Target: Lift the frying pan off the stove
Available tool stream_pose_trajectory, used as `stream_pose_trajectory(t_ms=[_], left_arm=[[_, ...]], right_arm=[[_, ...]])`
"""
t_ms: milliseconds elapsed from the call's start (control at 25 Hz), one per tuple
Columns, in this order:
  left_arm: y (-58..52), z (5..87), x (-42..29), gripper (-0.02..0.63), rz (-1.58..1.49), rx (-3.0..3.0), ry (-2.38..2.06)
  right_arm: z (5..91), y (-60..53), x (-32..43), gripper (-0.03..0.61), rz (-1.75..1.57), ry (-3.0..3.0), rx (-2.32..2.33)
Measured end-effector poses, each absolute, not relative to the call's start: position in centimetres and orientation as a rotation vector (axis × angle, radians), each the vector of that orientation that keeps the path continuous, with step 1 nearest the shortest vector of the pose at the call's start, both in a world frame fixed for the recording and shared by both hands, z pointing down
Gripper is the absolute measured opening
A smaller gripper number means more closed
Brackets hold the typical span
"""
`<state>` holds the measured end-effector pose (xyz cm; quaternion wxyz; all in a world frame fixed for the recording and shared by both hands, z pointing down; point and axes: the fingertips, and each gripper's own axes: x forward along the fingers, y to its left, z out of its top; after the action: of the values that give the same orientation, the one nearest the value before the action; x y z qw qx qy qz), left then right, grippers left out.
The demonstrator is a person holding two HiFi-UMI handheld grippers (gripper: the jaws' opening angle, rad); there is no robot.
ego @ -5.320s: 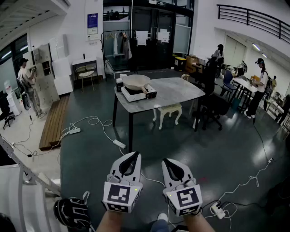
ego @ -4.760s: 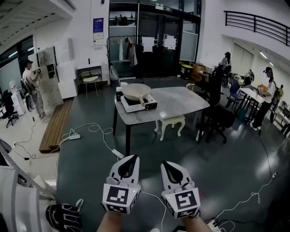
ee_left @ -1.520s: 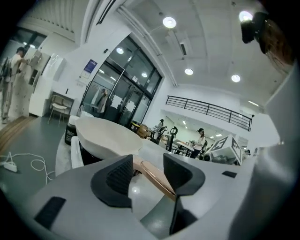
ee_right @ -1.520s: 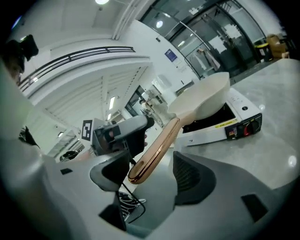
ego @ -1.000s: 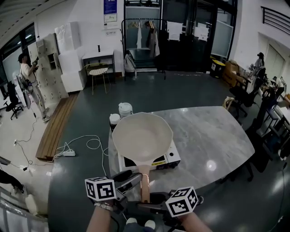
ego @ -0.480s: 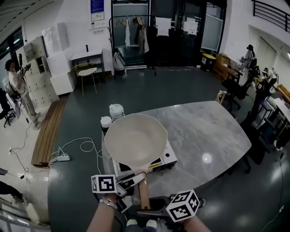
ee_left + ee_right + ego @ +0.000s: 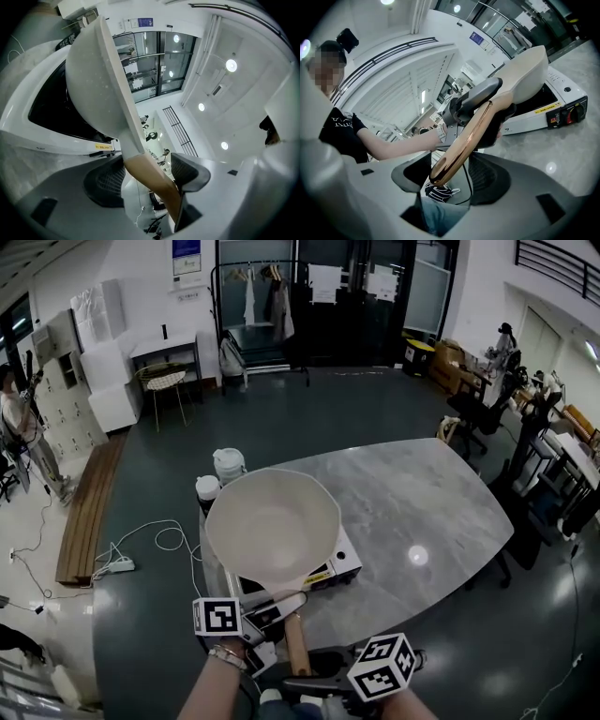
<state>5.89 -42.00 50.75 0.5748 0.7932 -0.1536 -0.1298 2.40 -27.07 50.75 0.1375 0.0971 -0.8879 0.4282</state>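
Two jaw pairs straddle the smooth copper-brown handle (image 7: 296, 645) of the round cream frying pan (image 7: 272, 526). Left tool (image 7: 146, 163) wide, jaws just eased inward; right tool (image 7: 450, 160) wide, not clamping. Pan sits on boxy white stove (image 7: 339, 561), marbled grey counter (image 7: 422, 512).

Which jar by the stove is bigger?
The pale jar, farther back on the table. The smaller jar, dark under its white lid, stands nearer, beside the frying pan.
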Motion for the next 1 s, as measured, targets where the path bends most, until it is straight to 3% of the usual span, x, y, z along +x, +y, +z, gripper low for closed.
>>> stream_pose_trajectory(t_ms=[400, 1000], left_arm=[[-42.1, 51.5, 5.6, 0.319, -0.199, 1.922, -0.390], [-42.7, 48.0, 5.9, 0.322, -0.181, 2.011, -0.398]], right_arm=[[50.8, -27.8, 1.8, 0.256, 1.322, -2.572, 0.247], [48.0, -28.2, 2.2, 0.262, 1.162, -2.622, 0.270]])
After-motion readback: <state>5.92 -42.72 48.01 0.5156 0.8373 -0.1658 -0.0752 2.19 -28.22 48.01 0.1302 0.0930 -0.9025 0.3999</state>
